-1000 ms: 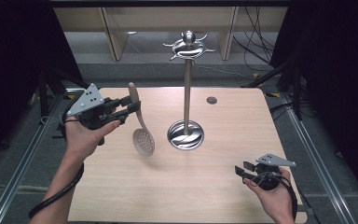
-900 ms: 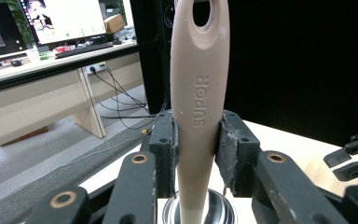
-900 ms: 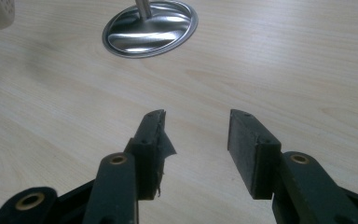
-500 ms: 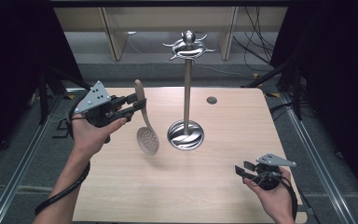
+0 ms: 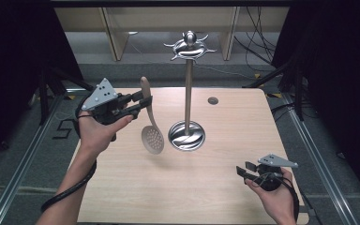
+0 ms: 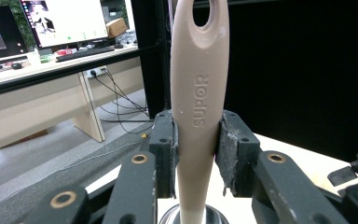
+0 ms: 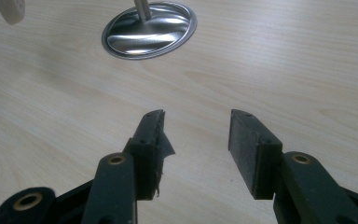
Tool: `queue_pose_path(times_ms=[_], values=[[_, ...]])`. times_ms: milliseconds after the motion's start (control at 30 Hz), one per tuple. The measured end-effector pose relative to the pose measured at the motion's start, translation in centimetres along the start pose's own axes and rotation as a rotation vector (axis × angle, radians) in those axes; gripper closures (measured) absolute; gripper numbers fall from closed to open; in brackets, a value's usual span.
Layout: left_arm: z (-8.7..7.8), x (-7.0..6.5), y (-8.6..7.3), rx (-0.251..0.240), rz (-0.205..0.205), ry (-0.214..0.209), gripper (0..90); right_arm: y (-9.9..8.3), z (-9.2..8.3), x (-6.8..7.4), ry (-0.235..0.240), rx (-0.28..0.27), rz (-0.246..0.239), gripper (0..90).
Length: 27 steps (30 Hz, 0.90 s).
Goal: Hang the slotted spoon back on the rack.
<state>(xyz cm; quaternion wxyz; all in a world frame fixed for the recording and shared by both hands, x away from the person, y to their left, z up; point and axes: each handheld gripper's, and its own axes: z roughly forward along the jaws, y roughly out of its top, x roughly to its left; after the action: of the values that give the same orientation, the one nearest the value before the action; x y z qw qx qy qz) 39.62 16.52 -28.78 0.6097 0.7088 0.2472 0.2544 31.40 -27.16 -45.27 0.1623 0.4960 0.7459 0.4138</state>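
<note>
A beige slotted spoon (image 5: 151, 126) hangs in the air over the table's left half, bowl down. My left gripper (image 5: 143, 104) is shut on its handle (image 6: 196, 107), which carries raised letters and a hanging hole at its upper end; both pads press its sides. A chrome utensil stand (image 5: 187, 89) with hooks at its crown rises from a round base (image 7: 150, 30) at mid-table, just right of the spoon. My right gripper (image 5: 245, 169) rests low near the table's front right corner, open, nothing between its pads (image 7: 253, 147).
The wooden table (image 5: 234, 122) has a small round grommet (image 5: 213, 100) at its back right. Metal rails and dark floor flank both sides. Desks, cables and monitors stand beyond the far edge.
My left hand has carried the spoon a little rightward, toward the stand's pole. The right hand has stayed where it was.
</note>
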Motion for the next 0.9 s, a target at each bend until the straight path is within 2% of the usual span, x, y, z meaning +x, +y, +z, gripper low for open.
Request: queue_pose_path(times_ms=[467, 500, 567, 600, 900], values=[[0.9, 0.0, 0.3, 0.002, -0.016, 0.007, 68.6, 0.0, 0.0, 0.0, -0.001, 0.0, 0.0, 55.6], [1.0, 0.0, 0.3, 0.001, -0.018, 0.009, 68.6, 0.0, -0.1, 0.0, -0.011, 0.003, -0.001, 55.6], [1.1, 0.0, 0.3, 0.001, -0.019, 0.009, 68.6, 0.0, 0.0, 0.0, -0.001, -0.002, -0.003, 55.6], [1.1, 0.0, 0.4, 0.0, -0.018, 0.007, 68.6, 0.0, 0.0, 0.2, -0.008, 0.0, 0.016, 55.5], [1.5, 0.0, 0.7, -0.002, -0.022, 0.01, 68.6, 0.0, 0.0, 0.1, -0.004, -0.005, 0.014, 55.4]])
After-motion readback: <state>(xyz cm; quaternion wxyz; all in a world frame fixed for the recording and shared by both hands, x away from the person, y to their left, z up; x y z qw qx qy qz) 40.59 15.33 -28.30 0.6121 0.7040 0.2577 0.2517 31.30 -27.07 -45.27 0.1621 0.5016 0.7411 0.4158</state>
